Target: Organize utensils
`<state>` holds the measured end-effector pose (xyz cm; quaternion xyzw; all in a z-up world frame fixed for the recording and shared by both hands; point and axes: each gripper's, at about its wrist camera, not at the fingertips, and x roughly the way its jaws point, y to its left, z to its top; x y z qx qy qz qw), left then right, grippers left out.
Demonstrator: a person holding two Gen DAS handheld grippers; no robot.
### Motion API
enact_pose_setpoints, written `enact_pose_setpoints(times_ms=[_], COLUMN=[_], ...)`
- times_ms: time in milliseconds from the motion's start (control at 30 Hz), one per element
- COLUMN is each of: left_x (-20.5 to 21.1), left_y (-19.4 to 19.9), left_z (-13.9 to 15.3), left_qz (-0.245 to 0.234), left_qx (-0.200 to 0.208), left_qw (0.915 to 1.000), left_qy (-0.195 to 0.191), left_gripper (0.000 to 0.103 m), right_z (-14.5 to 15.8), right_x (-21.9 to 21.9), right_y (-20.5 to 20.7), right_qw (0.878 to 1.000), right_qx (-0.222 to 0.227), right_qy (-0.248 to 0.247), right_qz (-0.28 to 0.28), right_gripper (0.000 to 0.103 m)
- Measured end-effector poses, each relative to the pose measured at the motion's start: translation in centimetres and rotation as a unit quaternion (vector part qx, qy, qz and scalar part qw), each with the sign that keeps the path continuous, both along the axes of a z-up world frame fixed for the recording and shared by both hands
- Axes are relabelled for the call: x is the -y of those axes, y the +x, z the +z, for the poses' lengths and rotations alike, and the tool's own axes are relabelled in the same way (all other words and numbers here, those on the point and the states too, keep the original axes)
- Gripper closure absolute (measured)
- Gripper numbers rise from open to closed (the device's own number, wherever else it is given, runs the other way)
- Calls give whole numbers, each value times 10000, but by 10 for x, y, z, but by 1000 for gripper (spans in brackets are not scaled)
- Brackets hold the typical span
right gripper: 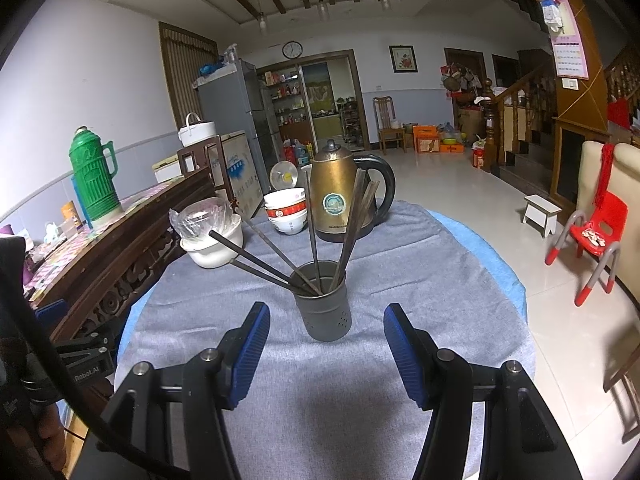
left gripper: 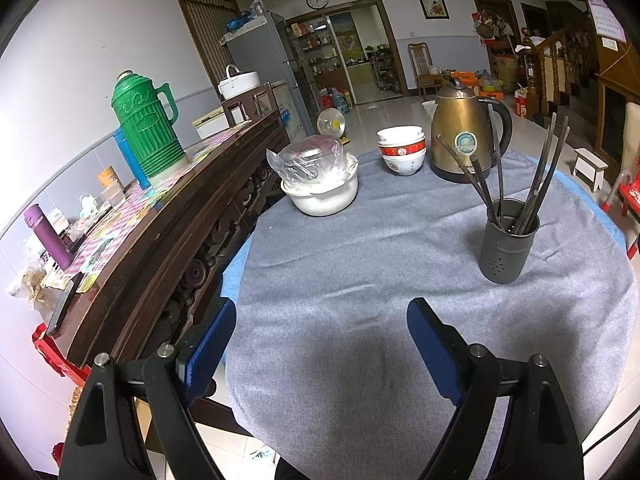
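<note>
Grey woven cloth (left gripper: 360, 280) covered the round table, faintly creased, with a blue underlay (right gripper: 492, 256) showing along the rim. Dark grey cylindrical metal utensil holder (right gripper: 323, 304) stood upright on the cloth, small round holes punched low in its wall. Long, thin, dark chopsticks (right gripper: 312, 224) fanned out of it, some leaning far left, others near upright or tilted right.

Right gripper (right gripper: 326, 356) hovered over the cloth just short of the holder, its blue ribbed pads apart with nothing between them. Left gripper (left gripper: 320, 356) sat at the table's left edge, well apart from the holder, jaws spread wide and empty over bare cloth.

Behind the holder stood a worn brass-coloured electric kettle (right gripper: 340, 196) with a black loop handle and a round sticker on its belly. Left of it, a stack of white ceramic bowls with a red band (right gripper: 286, 210). Further left, a white lidded pot (right gripper: 214, 244) carried a clear glass bowl wrapped in crinkled plastic film (right gripper: 200, 216).

Dark carved wooden sideboard (left gripper: 168, 232) ran along the table's left side, touching or nearly so; a green ribbed plastic thermos flask (left gripper: 146, 128) stood on its chequered top.
</note>
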<state>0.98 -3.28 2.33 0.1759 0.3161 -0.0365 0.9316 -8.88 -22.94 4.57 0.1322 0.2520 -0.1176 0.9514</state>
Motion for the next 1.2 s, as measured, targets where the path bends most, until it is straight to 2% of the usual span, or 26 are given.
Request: enact_pose_setpoints(times_ms=[1200], left_x=[-7], left_y=[-7], left_z=[4], left_qz=[66], left_qx=[83], left_qw=[9999], left_qy=[-21], left_gripper=[15], right_z=[3], right_x=[-4], right_y=[-2], right_qw=[9999], right_qx=[68], right_qy=[-99], right_qz=[13], right_gripper=[40])
